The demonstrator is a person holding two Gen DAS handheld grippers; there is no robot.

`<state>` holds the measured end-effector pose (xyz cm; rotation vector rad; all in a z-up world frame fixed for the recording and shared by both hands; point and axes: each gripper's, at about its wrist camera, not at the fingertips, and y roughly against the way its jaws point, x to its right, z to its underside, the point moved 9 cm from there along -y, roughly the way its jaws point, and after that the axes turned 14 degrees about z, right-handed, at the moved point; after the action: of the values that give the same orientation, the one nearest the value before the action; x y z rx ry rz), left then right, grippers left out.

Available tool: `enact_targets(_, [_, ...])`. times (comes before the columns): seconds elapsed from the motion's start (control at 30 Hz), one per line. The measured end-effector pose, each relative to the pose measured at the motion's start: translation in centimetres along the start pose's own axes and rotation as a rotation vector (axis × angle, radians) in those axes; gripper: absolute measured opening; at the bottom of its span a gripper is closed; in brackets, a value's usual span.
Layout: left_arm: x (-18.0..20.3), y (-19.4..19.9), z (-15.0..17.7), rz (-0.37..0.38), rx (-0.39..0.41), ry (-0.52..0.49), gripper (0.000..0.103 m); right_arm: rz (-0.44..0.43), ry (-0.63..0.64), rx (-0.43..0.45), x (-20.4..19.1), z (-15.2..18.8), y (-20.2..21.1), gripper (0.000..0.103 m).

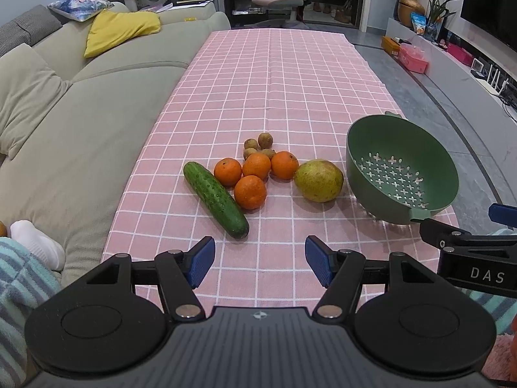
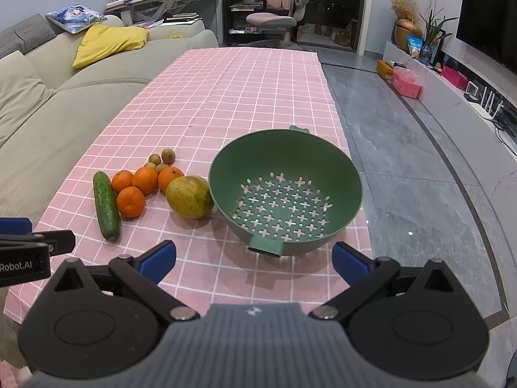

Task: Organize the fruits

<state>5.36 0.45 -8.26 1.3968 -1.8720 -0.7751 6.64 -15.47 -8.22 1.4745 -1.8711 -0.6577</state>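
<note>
both tools empty, jaws wide. we'd take the oranges [image 1: 250, 179] mid-frame across the middle: firm, round, liable to roll. colander [image 2: 352, 174] at right sits empty.

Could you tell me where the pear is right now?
The pear lies on the pink tablecloth, touching the green colander in the right wrist view, oranges opposite.

on the pink checked cloth [image 1: 274, 74]: four oranges [image 1: 250, 191], one cucumber [image 1: 216, 199], one yellow-green pear [image 1: 318, 180]. four small brown round fruits [image 1: 265, 140] counted, clustered behind the oranges. one green colander [image 2: 284, 161].
</note>
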Motion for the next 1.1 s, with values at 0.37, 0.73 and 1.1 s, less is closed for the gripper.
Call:
enact_targets(0.37, [-0.05,0.00,0.00,0.000,-0.001,-0.002,0.075,0.000,0.000,-0.002,0.00,0.02,-0.03,0.099])
enact_targets(0.73, [-0.10,0.04,0.06,-0.002,-0.002,0.000,0.075,0.000,0.002,-0.013,0.02,0.42,-0.21,0.099])
enact_targets(1.1, [-0.13,0.05,0.05,-0.002,-0.002,0.000,0.075,0.000,0.009,-0.018,-0.17,0.40,-0.26,0.099])
